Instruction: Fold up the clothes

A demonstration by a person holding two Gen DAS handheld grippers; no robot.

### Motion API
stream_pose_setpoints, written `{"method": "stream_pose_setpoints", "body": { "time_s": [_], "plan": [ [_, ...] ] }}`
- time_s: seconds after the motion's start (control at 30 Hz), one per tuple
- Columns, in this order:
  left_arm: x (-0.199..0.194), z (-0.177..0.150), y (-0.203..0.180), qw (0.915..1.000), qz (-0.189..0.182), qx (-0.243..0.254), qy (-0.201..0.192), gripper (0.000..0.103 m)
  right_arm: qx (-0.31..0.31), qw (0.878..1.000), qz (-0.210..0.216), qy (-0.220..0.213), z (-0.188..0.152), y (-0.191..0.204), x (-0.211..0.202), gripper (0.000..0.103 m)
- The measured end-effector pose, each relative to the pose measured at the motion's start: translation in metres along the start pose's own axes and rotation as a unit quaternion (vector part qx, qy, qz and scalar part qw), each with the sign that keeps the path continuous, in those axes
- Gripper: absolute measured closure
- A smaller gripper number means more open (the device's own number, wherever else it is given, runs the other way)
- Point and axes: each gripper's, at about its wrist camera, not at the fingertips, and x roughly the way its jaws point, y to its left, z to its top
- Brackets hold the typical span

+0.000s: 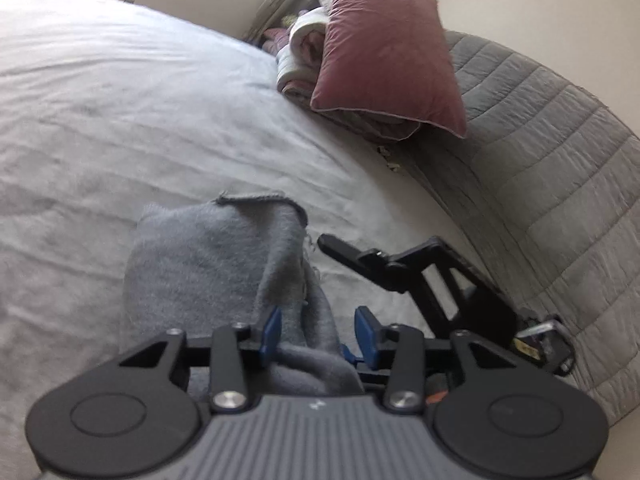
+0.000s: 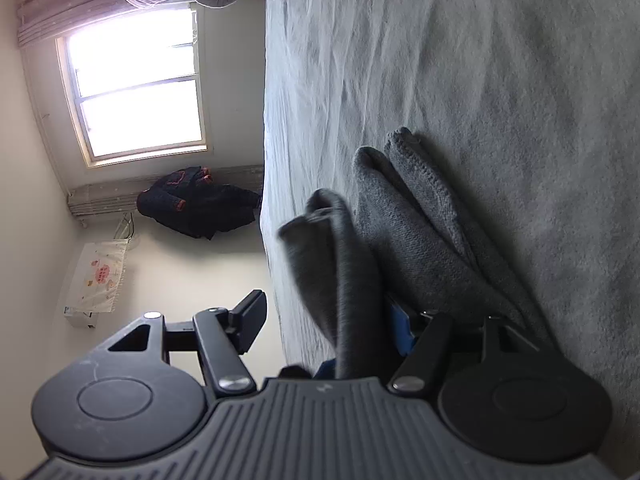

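A grey knitted garment [image 1: 208,260] lies bunched on the white bed sheet [image 1: 120,120]. My left gripper [image 1: 318,328] hangs over its near end. The blue pads [image 1: 365,330] stand apart and a fold of the cloth runs between them, against the left pad only. One black finger [image 1: 340,249] of the other gripper reaches in from the right beside the garment. In the right wrist view the scene is rolled on its side. There the garment [image 2: 420,240] lies in folds on the sheet [image 2: 480,60], and a loose strip of it hangs between the wide-apart fingers of my right gripper [image 2: 326,312].
A pink pillow [image 1: 384,52] rests on folded bedding [image 1: 296,68] at the far end of the bed. A grey quilted cover [image 1: 540,152] runs along the right. Beyond the bed edge are a window [image 2: 136,84] and dark clothes [image 2: 200,204] by the wall.
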Motion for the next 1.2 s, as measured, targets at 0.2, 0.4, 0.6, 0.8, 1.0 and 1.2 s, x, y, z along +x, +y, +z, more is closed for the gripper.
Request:
{"method": "stream_pose_setpoints", "body": {
  "time_s": [0.2, 0.4, 0.6, 0.8, 1.0, 1.2],
  "plan": [
    [-0.039, -0.003, 0.012, 0.9984, 0.008, 0.012, -0.054, 0.06, -0.034, 0.999, -0.023, 0.005, -0.002, 0.006, -0.005, 0.036],
    [-0.032, -0.021, 0.021, 0.997, 0.022, 0.059, -0.046, 0.056, -0.133, 0.989, -0.066, -0.007, -0.011, 0.027, 0.006, 0.036],
    [-0.009, -0.049, 0.0, 0.9912, -0.018, 0.127, -0.033, 0.056, -0.238, 0.965, -0.108, 0.009, -0.026, 0.04, 0.015, 0.036],
    [-0.005, -0.05, 0.002, 0.9893, -0.06, 0.13, -0.03, 0.05, -0.254, 0.959, -0.123, 0.022, -0.02, 0.033, 0.014, 0.053],
    [-0.018, -0.042, 0.008, 0.9895, -0.071, 0.121, -0.036, 0.046, -0.284, 0.947, -0.144, 0.032, -0.021, 0.033, 0.014, 0.077],
    [-0.032, -0.026, 0.024, 0.9912, -0.063, 0.088, -0.077, 0.04, -0.254, 0.96, -0.107, 0.04, -0.009, 0.035, 0.001, 0.079]
  ]
}}
